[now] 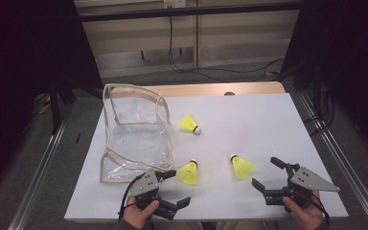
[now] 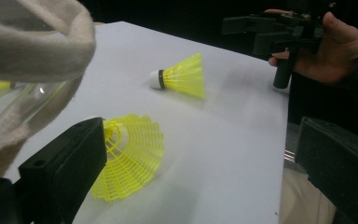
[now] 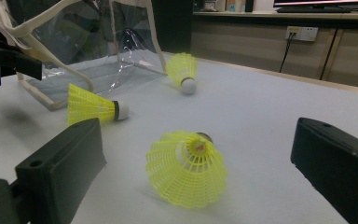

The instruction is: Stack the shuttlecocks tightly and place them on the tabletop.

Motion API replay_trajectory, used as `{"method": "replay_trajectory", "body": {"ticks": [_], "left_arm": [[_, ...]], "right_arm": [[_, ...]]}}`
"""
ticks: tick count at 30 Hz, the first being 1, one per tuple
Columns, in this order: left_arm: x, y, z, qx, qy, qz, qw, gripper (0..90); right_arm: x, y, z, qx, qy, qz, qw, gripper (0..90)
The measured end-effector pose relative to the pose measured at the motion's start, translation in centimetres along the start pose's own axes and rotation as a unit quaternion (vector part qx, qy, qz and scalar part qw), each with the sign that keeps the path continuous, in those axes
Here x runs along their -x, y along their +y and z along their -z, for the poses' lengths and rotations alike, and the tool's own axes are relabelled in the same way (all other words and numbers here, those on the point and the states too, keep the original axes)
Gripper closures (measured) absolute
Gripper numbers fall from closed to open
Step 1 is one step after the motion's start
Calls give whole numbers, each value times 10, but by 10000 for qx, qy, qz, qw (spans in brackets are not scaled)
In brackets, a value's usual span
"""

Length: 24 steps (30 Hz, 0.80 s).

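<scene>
Three yellow shuttlecocks lie on the white table (image 1: 249, 120). The nearest shuttlecock (image 1: 189, 172) rests just ahead of the left gripper (image 1: 171, 188), close to the front corner of the clear pouch (image 1: 136, 129); a second shuttlecock (image 1: 241, 166) lies before the right gripper (image 1: 269, 173); the far shuttlecock (image 1: 190, 124) sits beside the pouch's open mouth. Both grippers are held with jaws spread wide, and nothing is gripped.

These shuttlecocks are judged to be very light, so they can be nudged away or rolled by a careless touch. The plastic mesh skirt (image 2: 130, 154) looks springy and thin; it is likely to flex or be crushed under a firm squeeze. The small rounded head (image 3: 121, 110) with its dark band appears firmer, so the hold is best taken there or low on the skirt's neck, with light pressure. The pouch seems soft and floppy, and its cloth-trimmed rim may sag when pushed.

No brand, label or readable writing is seen on the shuttlecocks or pouch.
</scene>
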State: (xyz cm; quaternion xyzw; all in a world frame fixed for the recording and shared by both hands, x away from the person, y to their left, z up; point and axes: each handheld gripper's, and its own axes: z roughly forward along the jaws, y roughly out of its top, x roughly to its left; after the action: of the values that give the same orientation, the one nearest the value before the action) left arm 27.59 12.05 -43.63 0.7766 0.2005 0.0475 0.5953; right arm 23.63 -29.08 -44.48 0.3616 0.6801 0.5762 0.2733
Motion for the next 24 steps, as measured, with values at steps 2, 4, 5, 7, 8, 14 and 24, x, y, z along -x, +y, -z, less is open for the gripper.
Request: {"method": "replay_trajectory", "body": {"ticks": [2,4,5,7,8,14,24], "left_arm": [[1,1,-2,-23,59,2,10000,25],[2,2,-3,-25,74,48,10000,15],[3,1,-4,-26,84,47,10000,16],[3,1,-5,-38,84,47,9999,16],[4,0,-6,-53,63,62,9999,16],[4,-2,-8,-125,80,54,9999,18],[14,2,-21,-98,20,141,9999,28]], "right_arm": [[0,0,0,-1,-5,5,10000,19],[0,0,0,2,-6,5,10000,19],[0,0,0,-4,-2,2,10000,19],[0,0,0,-2,6,-5,10000,19],[0,0,0,-4,5,-3,10000,19],[0,0,-1,-13,21,25,10000,19],[0,0,-1,4,11,-16,10000,19]]}}
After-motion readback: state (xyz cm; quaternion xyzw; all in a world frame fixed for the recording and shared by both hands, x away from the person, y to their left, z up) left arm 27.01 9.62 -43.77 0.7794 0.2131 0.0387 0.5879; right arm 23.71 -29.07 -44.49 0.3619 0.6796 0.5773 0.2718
